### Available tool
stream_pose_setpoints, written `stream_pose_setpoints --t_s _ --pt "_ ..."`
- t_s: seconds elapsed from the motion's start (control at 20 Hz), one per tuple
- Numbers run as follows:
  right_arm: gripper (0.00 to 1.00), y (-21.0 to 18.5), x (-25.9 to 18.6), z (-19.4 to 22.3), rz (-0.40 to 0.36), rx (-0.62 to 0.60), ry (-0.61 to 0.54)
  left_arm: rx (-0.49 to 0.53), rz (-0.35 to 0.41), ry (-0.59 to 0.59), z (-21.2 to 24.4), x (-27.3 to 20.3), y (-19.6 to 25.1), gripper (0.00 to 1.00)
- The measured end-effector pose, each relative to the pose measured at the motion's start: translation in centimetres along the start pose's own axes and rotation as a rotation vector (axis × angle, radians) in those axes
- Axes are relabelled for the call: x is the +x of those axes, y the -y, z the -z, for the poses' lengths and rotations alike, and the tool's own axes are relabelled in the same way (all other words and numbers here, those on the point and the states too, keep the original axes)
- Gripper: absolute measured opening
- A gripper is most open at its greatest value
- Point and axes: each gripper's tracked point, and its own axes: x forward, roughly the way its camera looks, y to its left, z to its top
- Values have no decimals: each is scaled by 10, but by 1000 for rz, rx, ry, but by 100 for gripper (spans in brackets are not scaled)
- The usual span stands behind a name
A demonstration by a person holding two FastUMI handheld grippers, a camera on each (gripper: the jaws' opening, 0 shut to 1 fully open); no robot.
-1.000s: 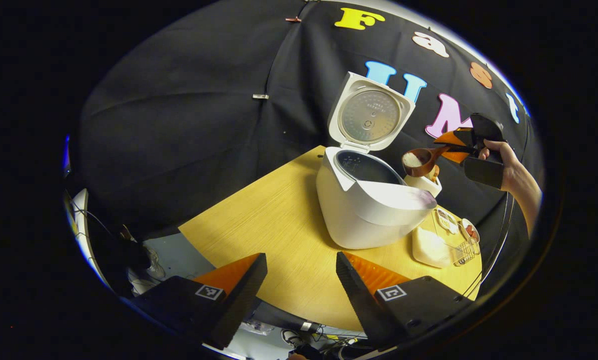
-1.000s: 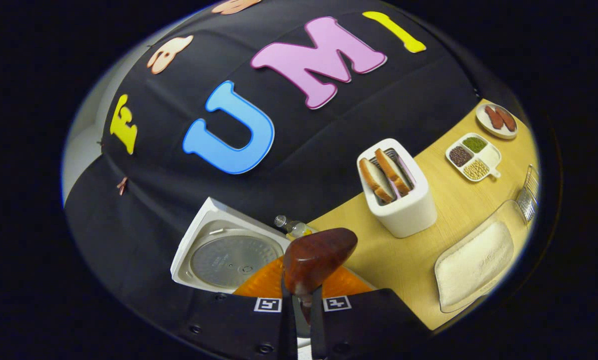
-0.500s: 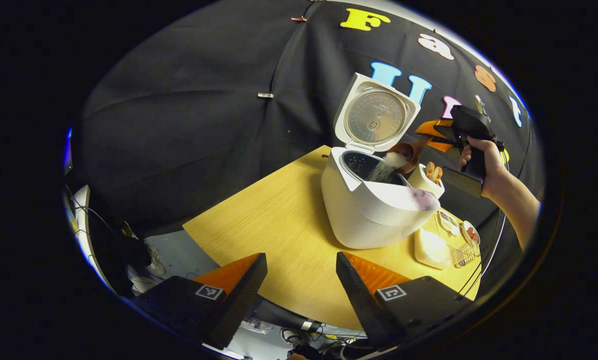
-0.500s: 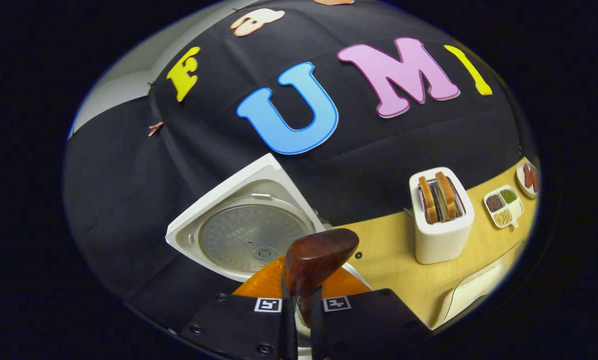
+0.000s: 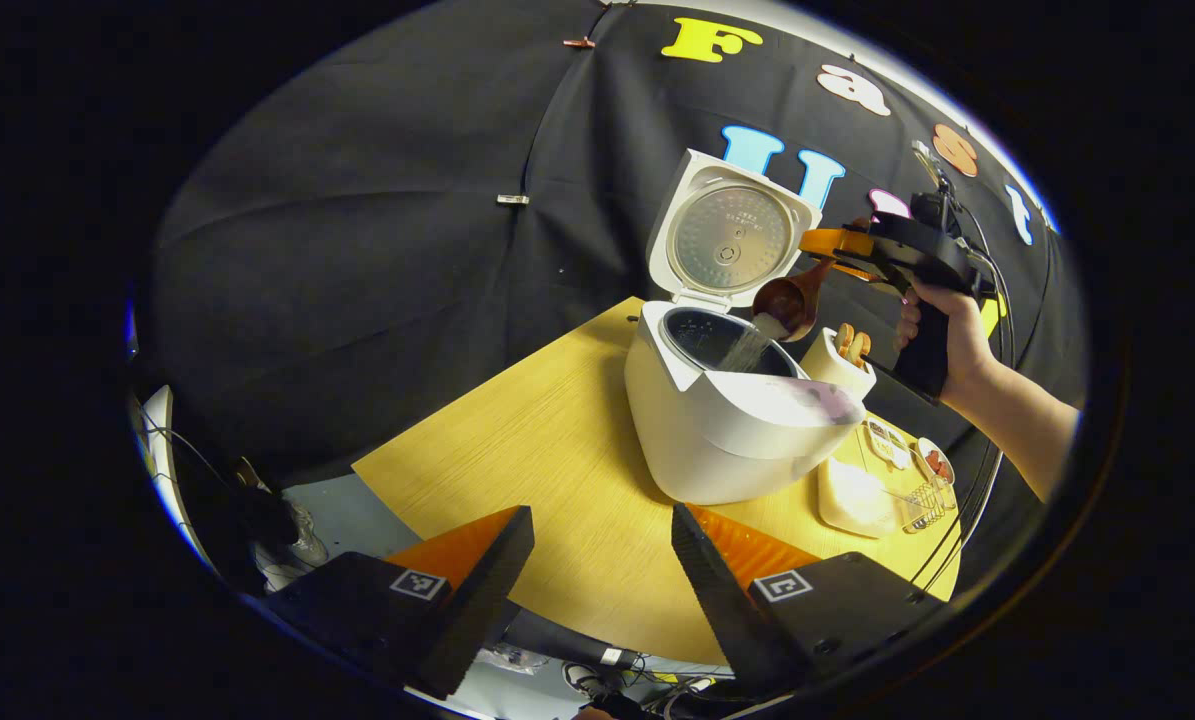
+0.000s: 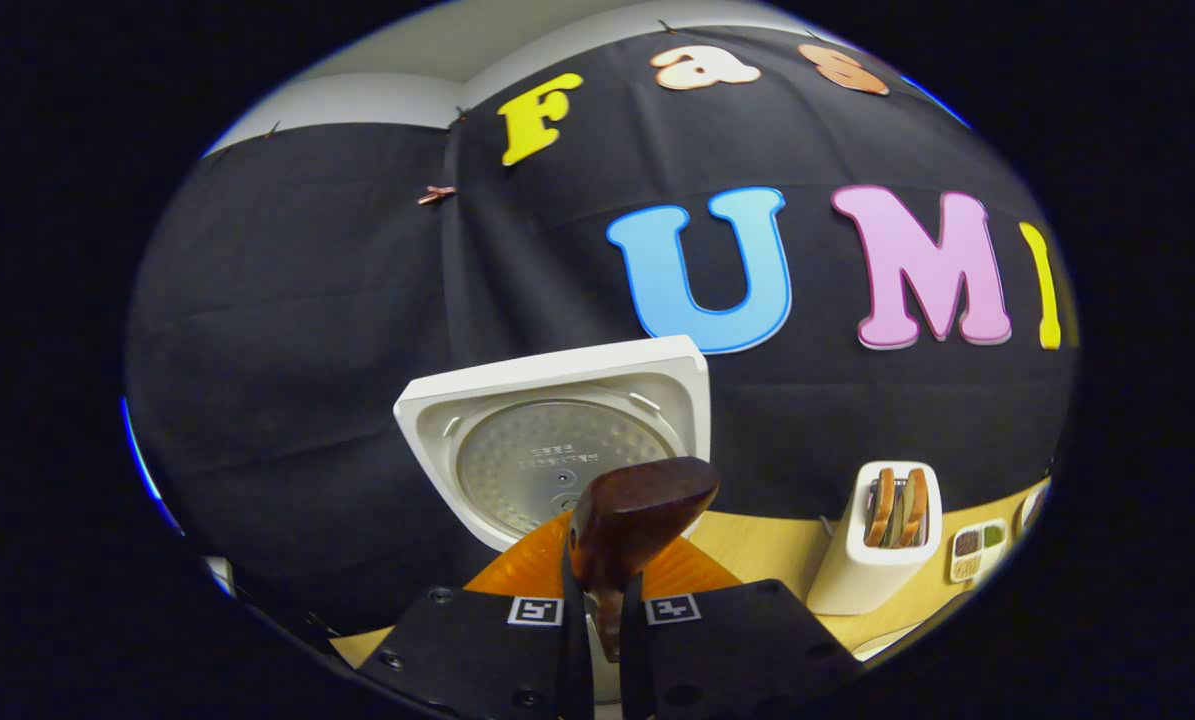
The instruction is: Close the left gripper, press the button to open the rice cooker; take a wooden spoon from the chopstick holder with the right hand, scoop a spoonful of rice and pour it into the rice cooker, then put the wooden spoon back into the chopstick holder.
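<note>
The white rice cooker stands on the wooden table with its lid swung up. Over its dark inner pot hangs the wooden spoon, tipped down, with white rice streaming from the bowl into the pot. My right gripper, held by a hand, is shut on the spoon's handle. In the right gripper view the spoon sticks up between the shut fingers of the right gripper, with the raised lid behind it. My left gripper stands open, low over the table's near edge.
A white toaster with bread slices stands right of the cooker, also seen as the toaster. A tray of rice, a divided dish of grains and a wire rack lie further right. Cables hang beside the table.
The right gripper has carried the spoon over the pot and tipped it further. Rice now pours out. The left gripper stayed where it was.
</note>
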Motion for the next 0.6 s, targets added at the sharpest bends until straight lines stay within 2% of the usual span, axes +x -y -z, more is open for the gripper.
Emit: stream_pose_setpoints --t_s 0.05,0.25,0.45,0.6 --pt "15 -6 -2 -3 -19 -37 17 -1 4 -2 1 -1 2 95" --pt "14 -23 -7 -5 -66 -134 51 -3 8 6 3 -5 4 96" --pt "15 -36 -9 4 -99 -181 36 -3 3 10 4 -8 2 96" --pt "15 -37 -13 3 -94 -155 39 0 -9 14 4 -10 -1 96"
